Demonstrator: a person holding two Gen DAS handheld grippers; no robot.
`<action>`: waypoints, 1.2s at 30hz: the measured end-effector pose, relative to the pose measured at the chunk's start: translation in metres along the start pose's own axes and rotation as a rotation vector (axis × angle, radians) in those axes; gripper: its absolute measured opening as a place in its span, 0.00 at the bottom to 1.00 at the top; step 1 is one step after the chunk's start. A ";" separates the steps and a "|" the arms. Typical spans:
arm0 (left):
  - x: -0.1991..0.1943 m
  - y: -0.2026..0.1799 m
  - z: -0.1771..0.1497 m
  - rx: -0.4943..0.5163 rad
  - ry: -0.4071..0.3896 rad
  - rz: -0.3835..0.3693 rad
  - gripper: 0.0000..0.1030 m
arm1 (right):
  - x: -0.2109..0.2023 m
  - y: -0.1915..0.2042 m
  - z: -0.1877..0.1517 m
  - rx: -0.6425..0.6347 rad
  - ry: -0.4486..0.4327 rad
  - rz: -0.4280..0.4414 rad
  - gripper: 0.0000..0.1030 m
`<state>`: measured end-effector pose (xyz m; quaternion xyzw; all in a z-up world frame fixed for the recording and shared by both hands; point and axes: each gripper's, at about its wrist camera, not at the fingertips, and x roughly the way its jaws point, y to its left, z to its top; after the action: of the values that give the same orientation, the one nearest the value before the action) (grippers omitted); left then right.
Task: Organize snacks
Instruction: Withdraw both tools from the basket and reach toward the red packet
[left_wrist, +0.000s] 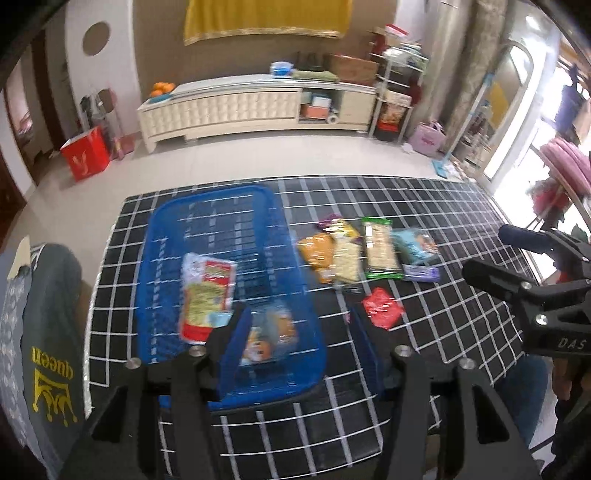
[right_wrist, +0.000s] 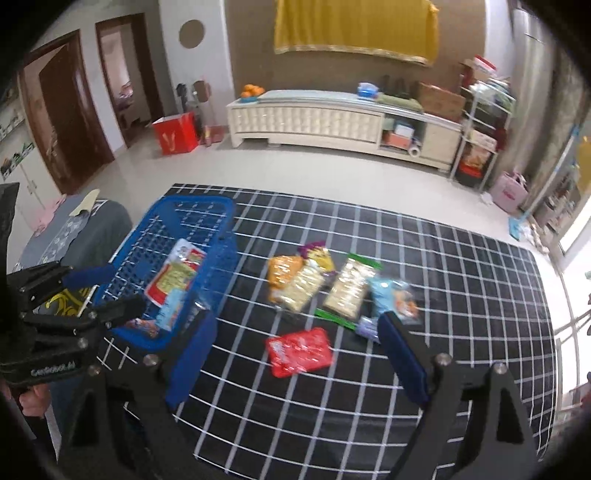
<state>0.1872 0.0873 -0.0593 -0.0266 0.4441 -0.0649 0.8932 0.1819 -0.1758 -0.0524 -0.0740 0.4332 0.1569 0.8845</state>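
Note:
A blue plastic basket (left_wrist: 166, 229) (right_wrist: 221, 236) stands on the left of the black grid table (left_wrist: 443, 206). It holds a red and yellow snack pack (left_wrist: 208, 291) (right_wrist: 175, 275) and a smaller packet (left_wrist: 271, 338). Loose snacks lie to its right: an orange pack (left_wrist: 317, 253) (right_wrist: 282, 271), a yellow pack (left_wrist: 345, 254), a green-edged cracker pack (left_wrist: 380, 247) (right_wrist: 351, 290), a light blue pack (left_wrist: 415, 243), a small purple one (left_wrist: 421, 273) and a red packet (left_wrist: 382, 308) (right_wrist: 299, 350). My left gripper (left_wrist: 299, 343) is open over the basket's near right corner. My right gripper (right_wrist: 295, 343) is open above the red packet.
A grey cushion with "queen" print (left_wrist: 48, 332) lies at the table's left edge. Beyond the table are tiled floor, a white cabinet (left_wrist: 240, 107), a red bag (left_wrist: 85, 153) and a metal shelf (left_wrist: 395, 92).

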 end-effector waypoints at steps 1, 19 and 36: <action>0.001 -0.007 0.001 0.008 -0.001 -0.004 0.63 | -0.002 -0.007 -0.003 0.010 0.000 -0.007 0.89; 0.069 -0.114 -0.017 0.220 0.088 -0.083 0.80 | 0.029 -0.100 -0.067 0.133 0.092 -0.035 0.90; 0.193 -0.121 -0.039 0.331 0.227 -0.034 0.81 | 0.114 -0.129 -0.097 0.156 0.177 -0.019 0.90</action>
<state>0.2603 -0.0594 -0.2229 0.1205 0.5247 -0.1547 0.8284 0.2191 -0.2985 -0.2025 -0.0226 0.5199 0.1073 0.8471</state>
